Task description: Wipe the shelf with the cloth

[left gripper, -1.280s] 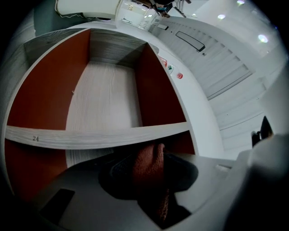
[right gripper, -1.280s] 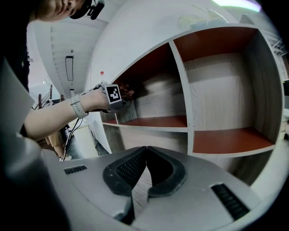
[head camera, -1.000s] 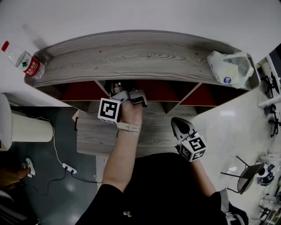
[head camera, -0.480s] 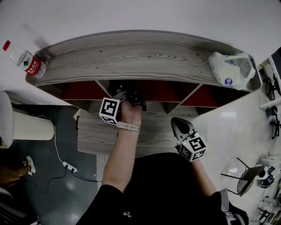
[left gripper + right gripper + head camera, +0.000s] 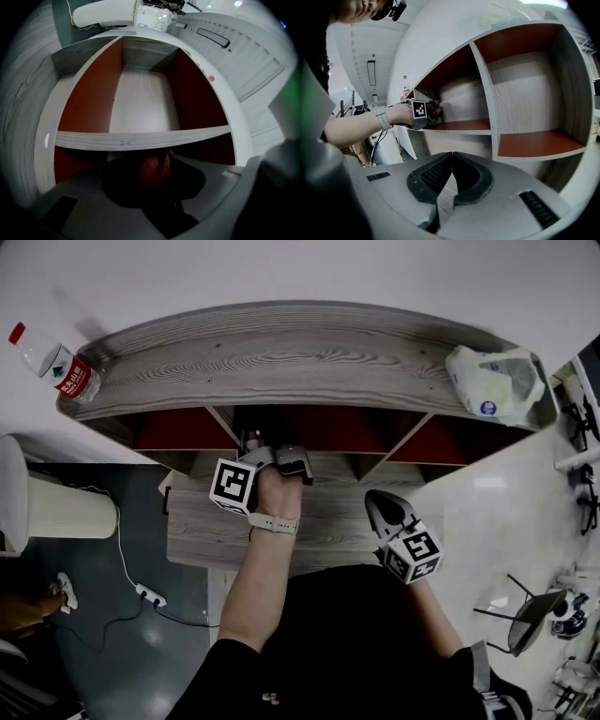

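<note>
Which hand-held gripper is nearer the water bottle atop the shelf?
Left. The left hand-held gripper, clamping the cloth, is at the middle compartment, below and right of the bottle; the right hand-held gripper is farther right, outside the shelf.

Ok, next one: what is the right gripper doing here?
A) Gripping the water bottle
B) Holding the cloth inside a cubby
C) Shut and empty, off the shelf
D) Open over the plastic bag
C: in its own view the right gripper has its jaws together with nothing between them, short of the shelf; the left gripper has the cloth.
</note>
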{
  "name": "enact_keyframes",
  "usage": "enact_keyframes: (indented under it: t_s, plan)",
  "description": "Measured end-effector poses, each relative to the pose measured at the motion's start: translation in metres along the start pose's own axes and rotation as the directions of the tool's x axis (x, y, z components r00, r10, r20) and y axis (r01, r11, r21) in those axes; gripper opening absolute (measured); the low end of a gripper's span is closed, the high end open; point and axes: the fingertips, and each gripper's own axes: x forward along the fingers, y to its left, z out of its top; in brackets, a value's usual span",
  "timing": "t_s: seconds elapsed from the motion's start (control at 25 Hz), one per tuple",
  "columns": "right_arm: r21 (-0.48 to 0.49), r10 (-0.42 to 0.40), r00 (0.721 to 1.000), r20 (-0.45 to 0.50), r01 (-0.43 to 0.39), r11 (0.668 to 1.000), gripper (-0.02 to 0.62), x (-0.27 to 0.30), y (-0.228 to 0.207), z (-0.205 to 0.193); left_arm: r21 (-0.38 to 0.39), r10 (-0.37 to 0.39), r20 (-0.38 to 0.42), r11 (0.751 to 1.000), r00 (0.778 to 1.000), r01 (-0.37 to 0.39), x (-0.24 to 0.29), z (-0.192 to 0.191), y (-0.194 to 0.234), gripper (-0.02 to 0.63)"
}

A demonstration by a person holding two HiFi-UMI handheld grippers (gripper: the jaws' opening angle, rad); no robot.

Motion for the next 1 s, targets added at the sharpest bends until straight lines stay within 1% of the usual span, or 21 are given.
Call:
enact_keyframes:
  t_s: [0.08, 0.16, 0.2, 0.24, 0.28, 0.32, 0.36, 0.4, 0.44, 0.48, 0.52, 0.56, 0.64, 0.8, 0.84, 0.88, 1.0]
  plan:
    - [0.002, -0.001, 1.0, 0.001, 0.001, 1.0, -0.002, 0.0, 0.001, 0.0, 0.061, -0.07, -0.014, 0.996, 0.997, 0.071, 0.001, -0.002, -0.022, 0.132]
    - [0.001, -0.001, 1.0, 0.002, 0.001, 1.0, -0.002, -0.001, 0.002, -0.001, 0.121, -0.12, -0.029, 0.985, 0.992, 0.123, 0.001, -0.005, -0.037, 0.132]
    - [0.002, -0.001, 1.0, 0.002, 0.001, 1.0, -0.003, -0.002, 0.001, -0.001, 0.158, -0.128, -0.04, 0.979, 0.991, 0.132, 0.0, -0.007, -0.04, 0.132]
    - [0.002, -0.001, 1.0, 0.001, 0.001, 1.0, -0.003, -0.002, 0.001, -0.002, 0.214, -0.118, -0.056, 0.968, 0.991, 0.127, -0.002, -0.009, -0.038, 0.132]
    - [0.002, -0.002, 1.0, 0.001, 0.002, 1.0, -0.003, -0.003, 0.001, -0.003, 0.295, -0.092, -0.078, 0.949, 0.993, 0.111, -0.004, -0.011, -0.035, 0.132]
    - [0.002, -0.003, 1.0, 0.001, 0.003, 1.0, -0.002, -0.003, 0.0, -0.003, 0.388, -0.062, -0.104, 0.916, 0.993, 0.098, -0.006, -0.015, -0.031, 0.132]
    - [0.003, -0.003, 1.0, 0.001, 0.003, 1.0, -0.003, -0.003, 0.0, -0.003, 0.484, -0.041, -0.135, 0.869, 0.99, 0.102, -0.006, -0.022, -0.03, 0.132]
    - [0.003, -0.004, 1.0, 0.002, 0.004, 1.0, -0.002, -0.003, 0.0, -0.002, 0.575, -0.021, -0.166, 0.81, 0.986, 0.114, -0.005, -0.029, -0.03, 0.132]
    - [0.004, -0.004, 1.0, 0.003, 0.004, 1.0, -0.002, -0.003, -0.001, -0.002, 0.655, 0.002, -0.192, 0.745, 0.981, 0.126, -0.003, -0.035, -0.031, 0.132]
    - [0.004, -0.004, 1.0, 0.003, 0.004, 1.0, -0.002, -0.003, -0.001, -0.002, 0.72, 0.024, -0.211, 0.68, 0.977, 0.138, 0.0, -0.041, -0.031, 0.132]
    - [0.005, -0.005, 1.0, 0.002, 0.005, 1.0, -0.003, -0.003, -0.002, -0.003, 0.77, 0.042, -0.223, 0.621, 0.974, 0.15, 0.002, -0.045, -0.032, 0.132]
    - [0.006, -0.007, 1.0, 0.001, 0.007, 1.0, -0.003, -0.003, -0.003, -0.004, 0.808, 0.052, -0.228, 0.567, 0.972, 0.159, 0.005, -0.048, -0.033, 0.132]
    - [0.01, -0.011, 1.0, -0.001, 0.011, 1.0, -0.003, -0.004, -0.006, -0.005, 0.861, 0.052, -0.226, 0.477, 0.973, 0.174, 0.01, -0.05, -0.038, 0.132]
    - [0.015, -0.021, 1.0, -0.001, 0.021, 1.0, -0.002, -0.004, -0.011, -0.003, 0.927, 0.015, -0.212, 0.319, 0.977, 0.196, 0.022, -0.051, -0.052, 0.132]
    - [0.016, -0.024, 1.0, 0.0, 0.024, 1.0, -0.002, -0.004, -0.013, -0.003, 0.937, 0.009, -0.209, 0.288, 0.978, 0.198, 0.025, -0.052, -0.054, 0.132]
    - [0.016, -0.027, 1.0, 0.0, 0.027, 1.0, -0.003, -0.005, -0.014, -0.003, 0.943, 0.005, -0.208, 0.266, 0.978, 0.199, 0.028, -0.054, -0.056, 0.132]
    - [0.017, -0.043, 0.999, 0.0, 0.043, 0.999, -0.003, -0.009, -0.022, -0.003, 0.953, -0.001, -0.21, 0.226, 0.978, 0.204, 0.039, -0.061, -0.059, 0.132]
